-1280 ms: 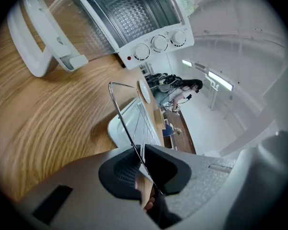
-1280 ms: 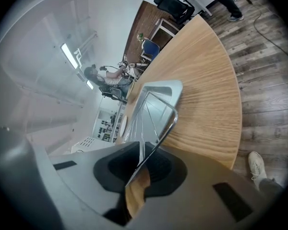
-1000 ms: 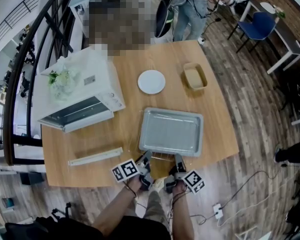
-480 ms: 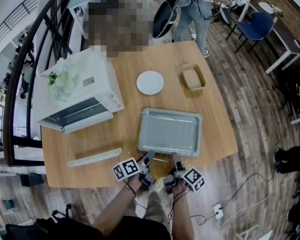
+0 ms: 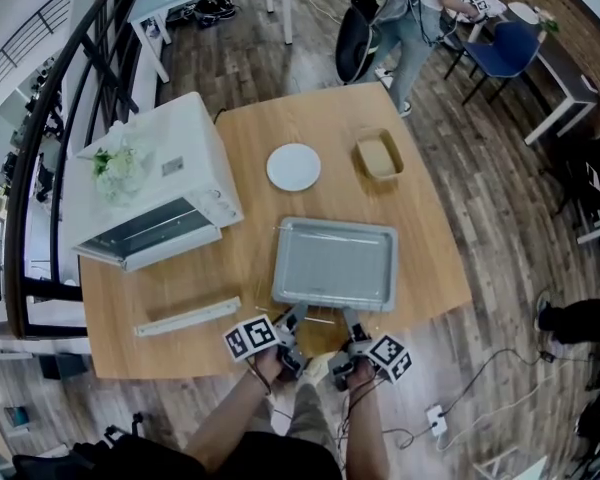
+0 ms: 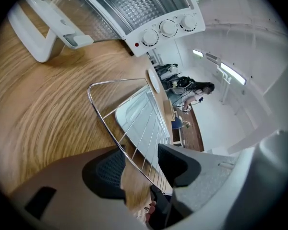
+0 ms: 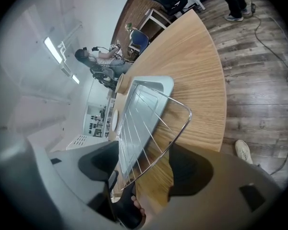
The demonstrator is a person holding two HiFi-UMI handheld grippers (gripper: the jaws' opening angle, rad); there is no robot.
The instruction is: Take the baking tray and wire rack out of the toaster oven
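Observation:
The grey baking tray (image 5: pixel 335 264) lies on the wire rack (image 5: pixel 320 315) on the wooden table (image 5: pixel 430 238), in front of the white toaster oven (image 5: pixel 155 183), whose door hangs open. My left gripper (image 5: pixel 292 320) and right gripper (image 5: pixel 350 323) are at the rack's near edge. In the left gripper view the left gripper (image 6: pixel 141 169) is open; its jaws have just been opening and the rack's rim wire (image 6: pixel 113 133) runs between the pads, untouched. The right gripper (image 7: pixel 144 166) has likewise just been opening, and the rack's corner (image 7: pixel 175 128) sits loose between its wide pads.
A white plate (image 5: pixel 293 166) and a tan dish (image 5: pixel 378 155) lie beyond the tray. A long white bar (image 5: pixel 188 315) lies left of my grippers. Flowers (image 5: pixel 118 163) sit on the oven. A person (image 5: pixel 400 8) stands past the table's far edge.
Both grippers stay at the rack's near edge with their fingers spread a little wider. Tray and rack rest where they were. The person at the back has shifted.

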